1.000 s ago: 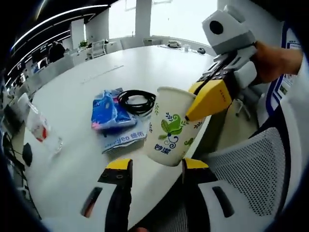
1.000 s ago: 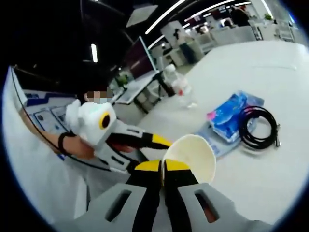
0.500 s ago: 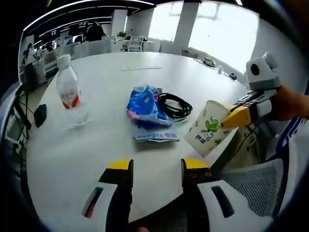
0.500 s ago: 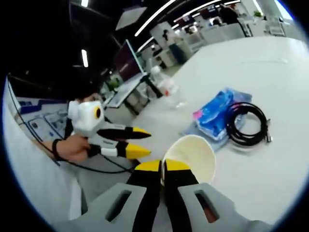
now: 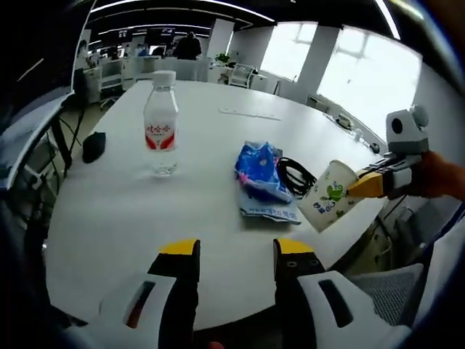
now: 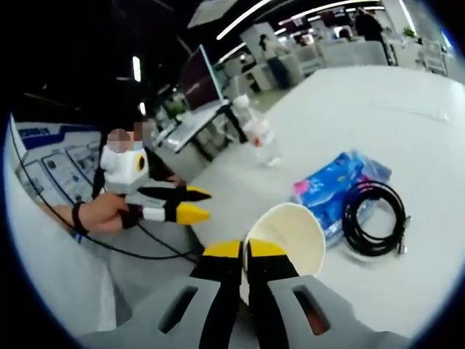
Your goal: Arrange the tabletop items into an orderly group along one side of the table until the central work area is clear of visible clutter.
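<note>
A white paper cup (image 5: 327, 206) with a green leaf print hangs tilted over the table's right edge, and my right gripper (image 5: 365, 186) is shut on its rim. In the right gripper view the cup (image 6: 289, 234) opens toward the camera, its rim pinched by my right gripper (image 6: 244, 251). My left gripper (image 5: 236, 251) stands open and holds nothing, near the table's front edge. It also appears in a hand as my left gripper (image 6: 187, 204), well left of the cup. A blue tissue pack (image 5: 260, 163) lies on a flat packet (image 5: 270, 209), beside a coiled black cable (image 5: 296, 175).
A water bottle (image 5: 160, 122) with a red label stands upright on the white round table (image 5: 109, 211). A black mouse (image 5: 93, 146) lies at the far left edge. A paper sheet (image 5: 247, 113) lies farther back. A mesh chair (image 5: 378, 287) sits at the lower right.
My left gripper has drawn back from the cup and away to the left. The cup stays pinched in my right gripper, which has barely moved.
</note>
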Available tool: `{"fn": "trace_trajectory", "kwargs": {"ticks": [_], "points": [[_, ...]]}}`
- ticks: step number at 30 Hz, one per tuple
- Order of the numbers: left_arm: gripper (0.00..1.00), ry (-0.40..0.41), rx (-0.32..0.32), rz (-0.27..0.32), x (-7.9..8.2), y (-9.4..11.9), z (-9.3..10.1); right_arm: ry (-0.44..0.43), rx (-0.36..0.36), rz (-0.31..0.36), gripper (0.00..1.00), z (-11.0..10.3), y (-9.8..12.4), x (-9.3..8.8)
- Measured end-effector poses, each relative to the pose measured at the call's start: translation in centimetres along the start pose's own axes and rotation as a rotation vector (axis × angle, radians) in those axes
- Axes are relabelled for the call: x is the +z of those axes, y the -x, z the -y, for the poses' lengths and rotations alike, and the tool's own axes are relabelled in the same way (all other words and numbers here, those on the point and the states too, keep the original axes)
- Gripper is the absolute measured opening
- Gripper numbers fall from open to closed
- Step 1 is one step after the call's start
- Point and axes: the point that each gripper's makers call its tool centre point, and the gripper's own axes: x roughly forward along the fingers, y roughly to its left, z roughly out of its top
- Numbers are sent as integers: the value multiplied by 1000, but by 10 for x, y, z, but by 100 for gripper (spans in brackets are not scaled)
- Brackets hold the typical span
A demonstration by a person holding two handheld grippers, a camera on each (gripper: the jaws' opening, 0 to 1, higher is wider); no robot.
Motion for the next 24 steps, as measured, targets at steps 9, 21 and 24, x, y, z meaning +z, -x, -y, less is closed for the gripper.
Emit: {"fn": "trace_trajectory", "kwargs": {"ticks": [9, 21, 24], "points": [[40, 43, 27, 37, 5, 13, -14, 105, 15, -60, 0, -4, -20, 20], [39, 76, 54, 86, 18, 25, -31, 221, 32, -121, 0, -14, -46, 38], [39, 80, 47, 91, 19, 25, -29, 255, 34, -143, 0, -14, -51, 39]]}}
